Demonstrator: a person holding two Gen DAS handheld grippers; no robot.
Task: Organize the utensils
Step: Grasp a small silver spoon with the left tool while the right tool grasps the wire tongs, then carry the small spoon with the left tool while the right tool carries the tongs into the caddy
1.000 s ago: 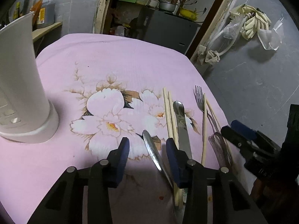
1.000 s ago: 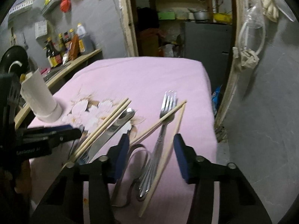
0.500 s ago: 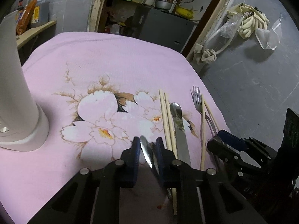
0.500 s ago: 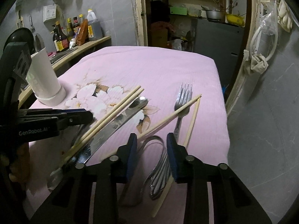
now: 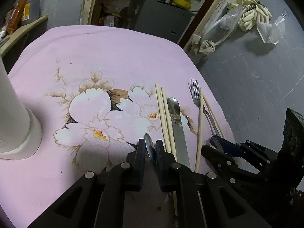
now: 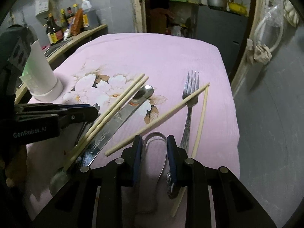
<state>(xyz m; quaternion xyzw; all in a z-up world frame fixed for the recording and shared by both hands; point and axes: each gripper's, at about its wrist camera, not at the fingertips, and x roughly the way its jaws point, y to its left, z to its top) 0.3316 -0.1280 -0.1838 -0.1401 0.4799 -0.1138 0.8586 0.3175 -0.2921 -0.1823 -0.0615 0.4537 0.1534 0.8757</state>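
- The white holder (image 5: 13,114) stands at the far left of the pink tabletop (image 5: 114,53), with no utensil visible in it.
- The left gripper (image 5: 150,149), wide open a second ago, has now clenched its jaws on a small spoon (image 5: 149,146) — a lift looks next.
- Chopsticks (image 5: 164,117), knife (image 5: 177,127) and fork (image 6: 190,102) lie untouched.
- The right gripper (image 6: 154,149) has narrowed its jaws around a metal loop (image 6: 154,138); the grip looks firm.

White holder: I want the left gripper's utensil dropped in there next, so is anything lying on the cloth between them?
Nothing visible. Between the left gripper, shut on the metal utensil, and the white holder lies only bare flowered cloth; the chopsticks and knife lie on the gripper's other side.
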